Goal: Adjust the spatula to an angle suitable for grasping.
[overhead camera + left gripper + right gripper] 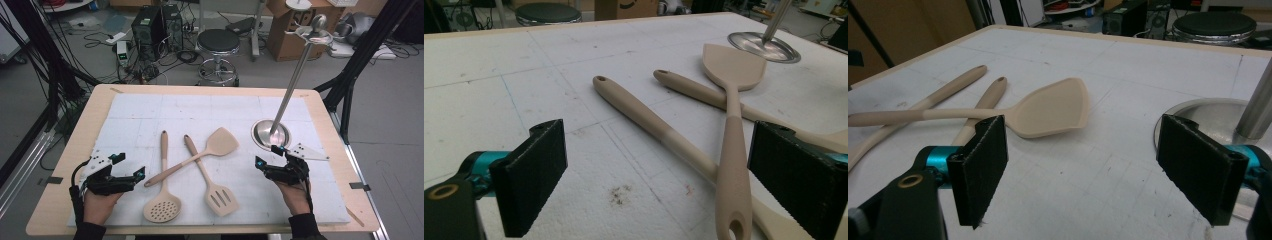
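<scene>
— Risk from here?

— Your left gripper sits just beside the solid spatula, whose handle lies across the slotted spatula and, it seems, the skimmer mid-worktop. Lift carelessly and you drag both.

— Tool state?

— Both jaws stand wide apart, holding nothing. Your right gripper hovers empty by the rack base, near the right edge.

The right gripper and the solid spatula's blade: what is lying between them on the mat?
Nothing: between the right gripper and the solid spatula there is bare white mat, as the right gripper view shows.
</scene>
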Demonstrator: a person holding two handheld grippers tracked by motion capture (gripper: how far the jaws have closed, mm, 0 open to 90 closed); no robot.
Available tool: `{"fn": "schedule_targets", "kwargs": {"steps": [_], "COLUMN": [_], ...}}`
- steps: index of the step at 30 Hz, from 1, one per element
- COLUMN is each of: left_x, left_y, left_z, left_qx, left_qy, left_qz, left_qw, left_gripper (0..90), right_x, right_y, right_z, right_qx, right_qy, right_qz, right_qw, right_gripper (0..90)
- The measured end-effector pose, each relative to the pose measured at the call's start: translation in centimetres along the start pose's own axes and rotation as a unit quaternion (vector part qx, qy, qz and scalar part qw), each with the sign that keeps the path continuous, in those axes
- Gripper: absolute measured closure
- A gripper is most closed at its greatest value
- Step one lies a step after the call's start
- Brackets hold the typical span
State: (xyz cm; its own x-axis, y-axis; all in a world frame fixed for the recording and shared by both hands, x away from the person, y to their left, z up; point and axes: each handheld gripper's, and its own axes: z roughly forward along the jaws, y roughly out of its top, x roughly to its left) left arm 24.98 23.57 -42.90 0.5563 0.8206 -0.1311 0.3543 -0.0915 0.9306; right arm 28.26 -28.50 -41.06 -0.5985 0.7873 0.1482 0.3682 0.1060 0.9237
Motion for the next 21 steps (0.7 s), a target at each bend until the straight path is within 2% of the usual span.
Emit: {"fn": "schedule_targets", "kwargs": {"steps": [12, 21], "left_x": [0.17, 0.22], "left_y": [-0.08, 0.00], "left_z": [0.18, 0.08], "left_qx": [0.002, -0.004], "left_qy": [0.005, 0.005], "left_qz": [-0.001, -0.004], "left_qw": [1.0000, 1.0000], "left_gripper": [10.1, 10.2], "right_x": [0.15, 0.99], "right_y": [0.01, 0.40], "right_z": [0.18, 0.91], "right_qx": [0.005, 0.019], "right_qy": [0.002, 0.024], "right_qz": [-0.004, -0.012], "right_qw": [1.0000, 0.9995], "right_gripper": [20.0, 20.0]}}
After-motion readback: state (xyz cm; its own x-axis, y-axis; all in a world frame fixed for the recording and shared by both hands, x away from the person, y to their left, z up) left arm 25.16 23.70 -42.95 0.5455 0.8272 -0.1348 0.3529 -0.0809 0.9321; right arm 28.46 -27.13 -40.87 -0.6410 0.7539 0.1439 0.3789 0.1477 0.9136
